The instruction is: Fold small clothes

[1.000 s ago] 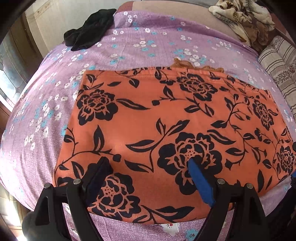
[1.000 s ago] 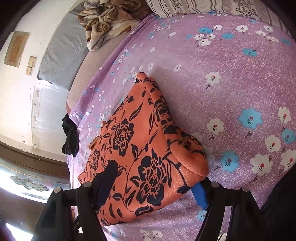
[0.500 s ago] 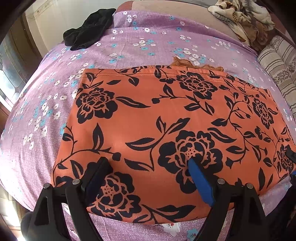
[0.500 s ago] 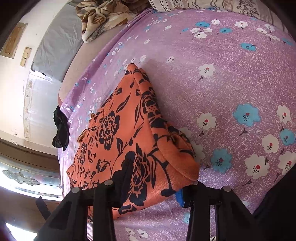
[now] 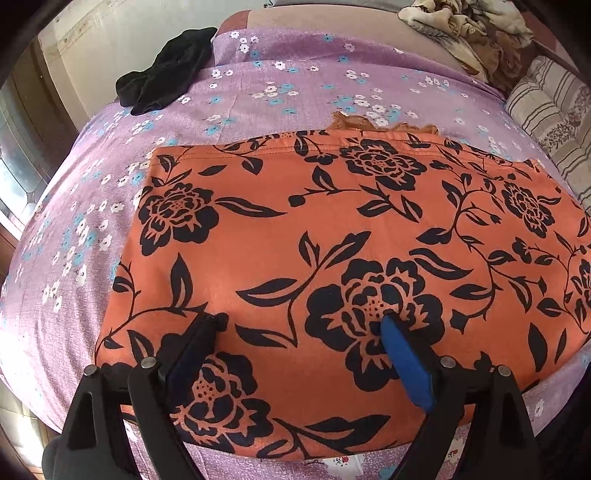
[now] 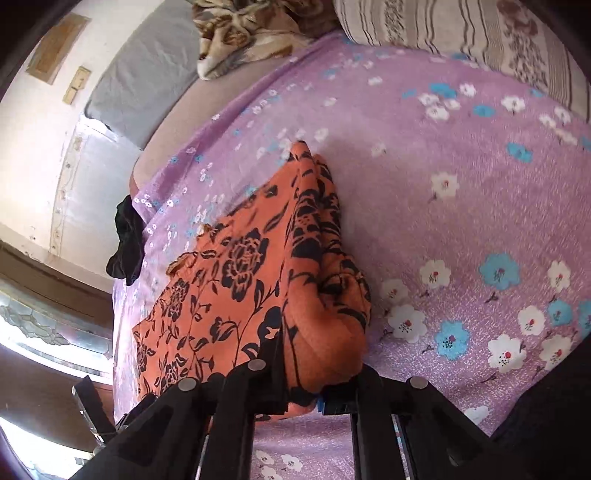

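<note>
Jaws of right gripper [image 6: 301, 384] pinch folded orange floral garment [image 5: 332, 236], bunching its corner.

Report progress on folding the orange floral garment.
Done: orange floral garment lies flat on the purple bedsheet. In hand: right tongs have just closed on its bunched right edge; left tongs stay open above it. Left: folding it over; black garment untouched.

1. The folded garment [image 5: 332, 251] is spread on the bed [image 5: 277, 85].
2. A dark cloth [image 5: 166, 70] is seen behind it, far left.
3. A pillow [image 5: 550, 114] is placed to the right, a crumpled blanket [image 5: 465, 26] behind.
</note>
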### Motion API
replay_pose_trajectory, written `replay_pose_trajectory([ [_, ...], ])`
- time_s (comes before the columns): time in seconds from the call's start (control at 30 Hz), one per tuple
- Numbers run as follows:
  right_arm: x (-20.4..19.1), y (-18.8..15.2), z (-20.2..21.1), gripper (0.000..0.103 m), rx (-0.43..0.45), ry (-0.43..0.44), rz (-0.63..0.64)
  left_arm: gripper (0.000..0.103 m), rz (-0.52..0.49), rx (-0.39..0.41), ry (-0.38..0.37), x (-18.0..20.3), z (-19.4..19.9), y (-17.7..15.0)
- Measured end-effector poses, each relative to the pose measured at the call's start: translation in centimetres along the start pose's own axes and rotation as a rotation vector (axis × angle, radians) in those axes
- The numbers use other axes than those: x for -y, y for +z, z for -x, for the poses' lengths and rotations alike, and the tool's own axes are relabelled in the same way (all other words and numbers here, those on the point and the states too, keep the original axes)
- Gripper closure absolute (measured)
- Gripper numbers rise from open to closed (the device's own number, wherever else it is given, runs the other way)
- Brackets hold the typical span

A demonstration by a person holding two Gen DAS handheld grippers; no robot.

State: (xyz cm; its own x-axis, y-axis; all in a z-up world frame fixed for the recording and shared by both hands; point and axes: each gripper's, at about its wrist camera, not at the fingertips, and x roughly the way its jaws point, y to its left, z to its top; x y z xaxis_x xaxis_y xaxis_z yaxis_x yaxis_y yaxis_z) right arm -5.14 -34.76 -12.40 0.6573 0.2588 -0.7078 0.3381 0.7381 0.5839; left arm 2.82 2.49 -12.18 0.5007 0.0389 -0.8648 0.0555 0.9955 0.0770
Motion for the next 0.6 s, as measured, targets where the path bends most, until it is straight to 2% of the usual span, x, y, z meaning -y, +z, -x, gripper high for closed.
replay_pose_trajectory([
  [0.07,0.3,-0.5,0.3,0.091,0.02,-0.046,0.005,0.011,0.003,-0.007,0.006,0.2,0.0,0.1],
  [0.13,2.5,-1.2,-2.1,0.083,-0.094,-0.107,-0.039,0.011,-0.009,-0.014,0.01,0.3,0.1,0.4],
  [0.2,4.7,-1.1,-1.3,0.07,-0.095,-0.002,-0.16,0.011,-0.005,-0.008,0.014,0.1,0.6,0.6],
  [0.23,4.7,-0.7,-0.4,0.049,-0.083,-0.021,-0.149,0.011,0.007,-0.002,0.013,0.0,0.8,0.8],
  [0.27,4.7,-0.2,0.8,0.035,-0.057,-0.037,-0.133,0.011,0.015,0.009,0.005,-0.1,1.1,1.0],
  [0.33,4.8,1.1,3.2,0.035,0.017,-0.039,-0.119,0.011,0.007,0.025,-0.001,0.2,1.1,1.2],
  [0.4,4.8,3.4,4.4,0.035,0.06,-0.045,-0.083,0.011,-0.018,-0.01,0.001,0.7,0.1,1.0],
  [0.5,3.8,7.7,2.3,0.035,-0.005,0.015,0.013,0.01,-0.009,0.007,0.004,0.8,-0.2,0.4],
  [0.6,1.6,11.5,-2.4,0.035,-0.11,0.073,0.122,0.009,-0.007,0.002,-0.001,0.7,-0.3,0.5],
])
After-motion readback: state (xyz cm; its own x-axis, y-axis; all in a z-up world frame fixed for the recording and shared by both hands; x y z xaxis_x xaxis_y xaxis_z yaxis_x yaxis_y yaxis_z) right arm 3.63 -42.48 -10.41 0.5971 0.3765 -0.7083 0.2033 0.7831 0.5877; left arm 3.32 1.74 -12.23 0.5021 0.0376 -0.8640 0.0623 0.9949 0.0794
